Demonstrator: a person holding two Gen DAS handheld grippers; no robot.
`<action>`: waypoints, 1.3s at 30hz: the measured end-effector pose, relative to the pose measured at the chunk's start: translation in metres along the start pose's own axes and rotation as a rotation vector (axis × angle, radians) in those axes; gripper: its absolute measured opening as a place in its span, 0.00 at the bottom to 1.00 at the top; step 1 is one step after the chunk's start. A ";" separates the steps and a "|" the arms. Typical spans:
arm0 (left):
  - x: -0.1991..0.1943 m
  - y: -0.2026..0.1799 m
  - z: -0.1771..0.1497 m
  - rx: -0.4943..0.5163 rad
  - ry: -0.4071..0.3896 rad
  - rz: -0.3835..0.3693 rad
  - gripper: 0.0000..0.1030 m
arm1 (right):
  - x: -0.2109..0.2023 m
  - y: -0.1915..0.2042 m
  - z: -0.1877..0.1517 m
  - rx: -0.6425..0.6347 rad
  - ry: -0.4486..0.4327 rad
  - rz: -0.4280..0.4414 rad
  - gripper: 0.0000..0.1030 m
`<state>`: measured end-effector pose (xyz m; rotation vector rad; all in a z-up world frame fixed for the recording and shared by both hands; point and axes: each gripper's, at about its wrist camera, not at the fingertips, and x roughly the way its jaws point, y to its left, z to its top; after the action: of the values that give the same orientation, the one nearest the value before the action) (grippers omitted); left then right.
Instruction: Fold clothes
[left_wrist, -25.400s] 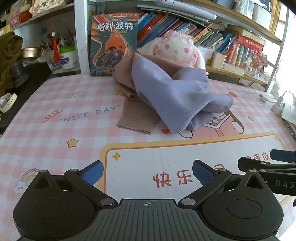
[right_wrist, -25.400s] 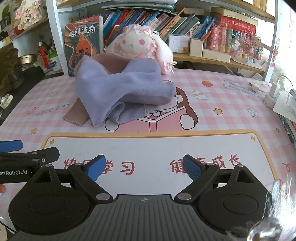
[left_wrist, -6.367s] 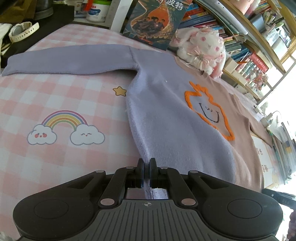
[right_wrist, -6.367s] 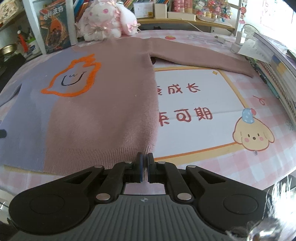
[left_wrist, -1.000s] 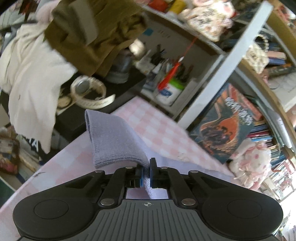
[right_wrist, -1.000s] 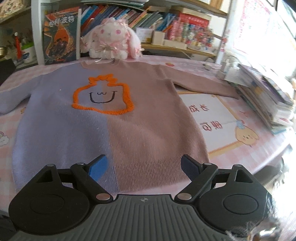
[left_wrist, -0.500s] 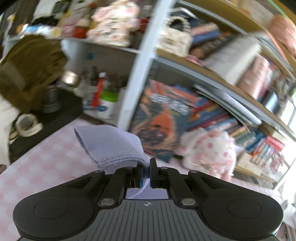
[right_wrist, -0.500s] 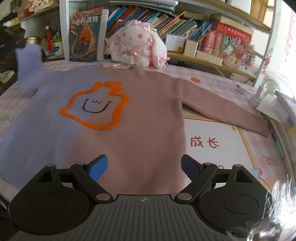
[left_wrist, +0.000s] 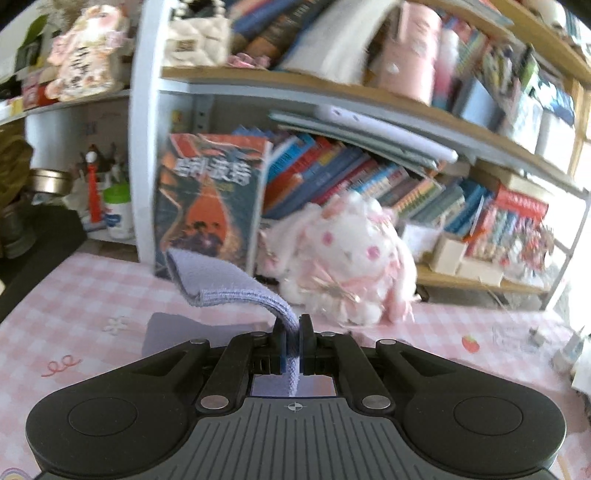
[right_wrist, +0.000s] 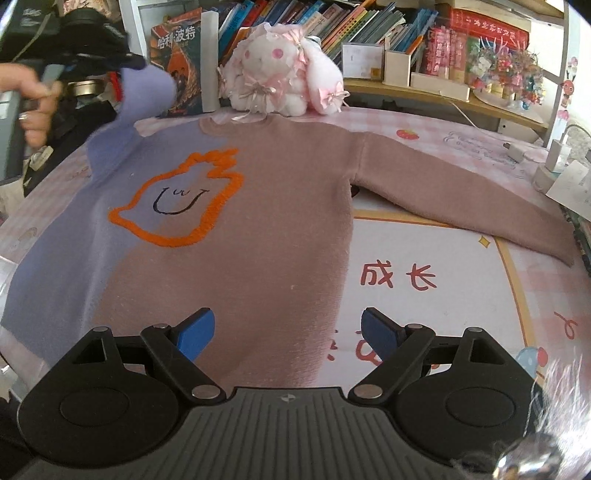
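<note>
- Left claw (left_wrist: 291, 341): clamped on the lilac cuff (left_wrist: 225, 282), held up off the table (left_wrist: 74, 295) in front of the plush (left_wrist: 343, 258).
- Right claw (right_wrist: 286, 334): jaws wide apart, empty, hovering over the sweater (right_wrist: 258, 206) hem.
- Sweater lies flat, face up, collar just before the plush; brown sleeve (right_wrist: 461, 199) stretched out away from it.
- Step, as I read it: folding the lilac sleeve in.
- Next: lay the cuff across the chest, release; then right claw takes the brown sleeve.

Book cover (right_wrist: 176, 62): "哈利·波特" is printed at the top.
Surface mat (right_wrist: 424, 291): "成长" is printed in red.
</note>
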<state>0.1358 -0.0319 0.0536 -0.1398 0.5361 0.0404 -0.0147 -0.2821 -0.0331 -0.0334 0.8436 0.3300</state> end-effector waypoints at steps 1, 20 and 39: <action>0.003 -0.005 -0.002 0.008 0.008 -0.001 0.04 | 0.000 -0.002 0.000 0.000 0.003 0.003 0.83; 0.024 -0.089 -0.056 0.240 0.226 -0.162 0.66 | 0.003 -0.035 0.000 0.043 0.024 -0.011 0.83; -0.091 0.132 -0.113 -0.113 0.323 0.265 0.62 | 0.011 -0.001 -0.004 0.046 0.059 0.005 0.78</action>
<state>-0.0094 0.0821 -0.0125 -0.1861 0.8730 0.3103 -0.0106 -0.2809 -0.0444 0.0018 0.9097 0.3156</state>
